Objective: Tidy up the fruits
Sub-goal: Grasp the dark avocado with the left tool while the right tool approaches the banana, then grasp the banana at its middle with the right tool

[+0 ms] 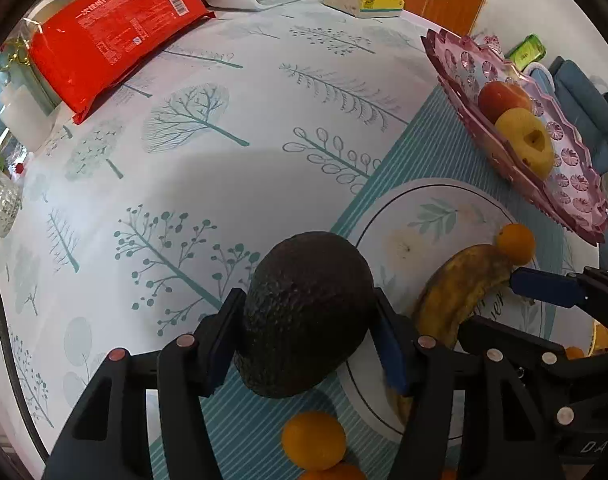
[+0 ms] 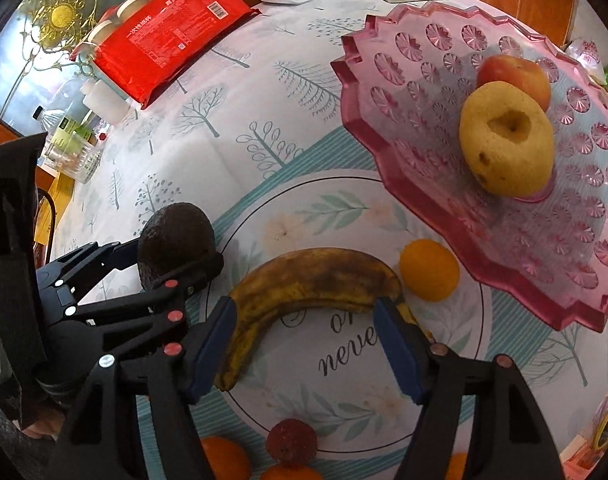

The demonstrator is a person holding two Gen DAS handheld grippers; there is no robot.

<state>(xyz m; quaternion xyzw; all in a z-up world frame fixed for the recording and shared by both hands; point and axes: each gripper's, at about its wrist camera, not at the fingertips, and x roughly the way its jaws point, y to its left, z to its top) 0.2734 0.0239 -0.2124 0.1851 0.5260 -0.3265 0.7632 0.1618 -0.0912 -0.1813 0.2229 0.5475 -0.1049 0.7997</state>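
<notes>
Fruits are being gathered: the pink tray (image 2: 384, 152) at two o'clock is carrying a pear (image 2: 506, 140) and an apple (image 2: 516, 74). On the plate (image 2: 344, 208), the right hand-held gripper (image 2: 304, 344) is straddling the banana (image 2: 304, 280), pads not yet pressing. At nine o'clock the left hand-held gripper (image 1: 304, 340) is clamping the avocado (image 1: 308, 312). Next, probably, lifting both trayward. An orange (image 2: 428, 270) is crowding the banana's tip; a red packet (image 2: 171, 32) is lying clear.

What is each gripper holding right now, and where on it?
Left gripper clamps the avocado across its middle. Right gripper straddles the banana, not visibly gripping.
</notes>
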